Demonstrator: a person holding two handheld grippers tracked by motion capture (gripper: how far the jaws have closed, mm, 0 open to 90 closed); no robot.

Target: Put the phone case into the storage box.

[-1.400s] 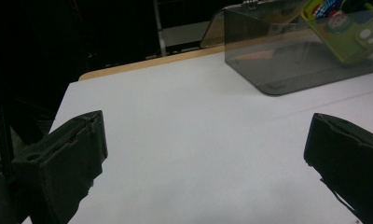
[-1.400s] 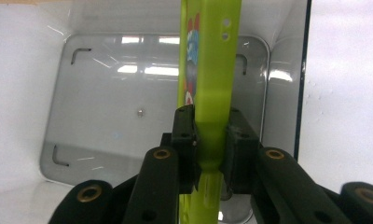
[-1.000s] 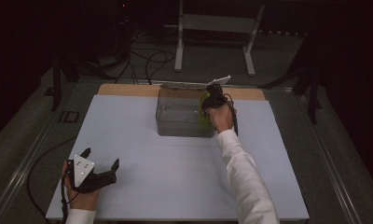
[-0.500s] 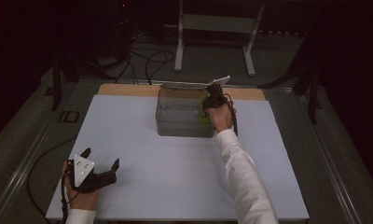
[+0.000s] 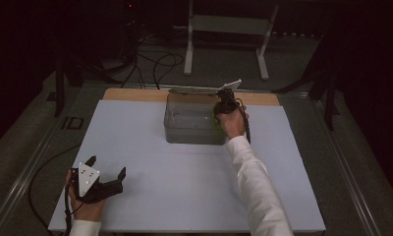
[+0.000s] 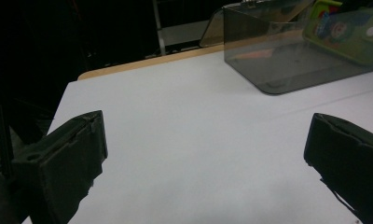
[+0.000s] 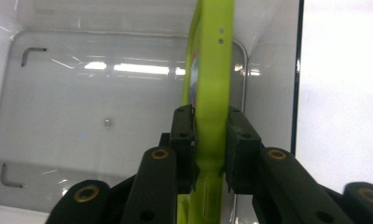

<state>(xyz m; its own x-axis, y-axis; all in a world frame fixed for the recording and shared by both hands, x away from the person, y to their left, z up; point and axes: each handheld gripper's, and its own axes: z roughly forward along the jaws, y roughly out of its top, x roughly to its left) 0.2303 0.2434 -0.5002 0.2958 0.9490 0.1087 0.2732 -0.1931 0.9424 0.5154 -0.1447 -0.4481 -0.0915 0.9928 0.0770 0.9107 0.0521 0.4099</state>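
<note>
Right gripper (image 7: 211,140) clamped on flat lime-green plastic case (image 7: 212,70), held edge-up inside clear rectangular plastic bin (image 5: 192,123), left gripper (image 5: 105,172) spread wide, resting on white tabletop (image 5: 160,196).

Left gripper (image 5: 106,183) jaws wide apart, right gripper (image 7: 210,140) jaws clamped.

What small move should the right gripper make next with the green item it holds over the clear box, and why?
Probably lower it further. The right gripper is shut on the green item, held edge-on inside the clear box near one wall, apparently not yet resting on the floor.
</note>
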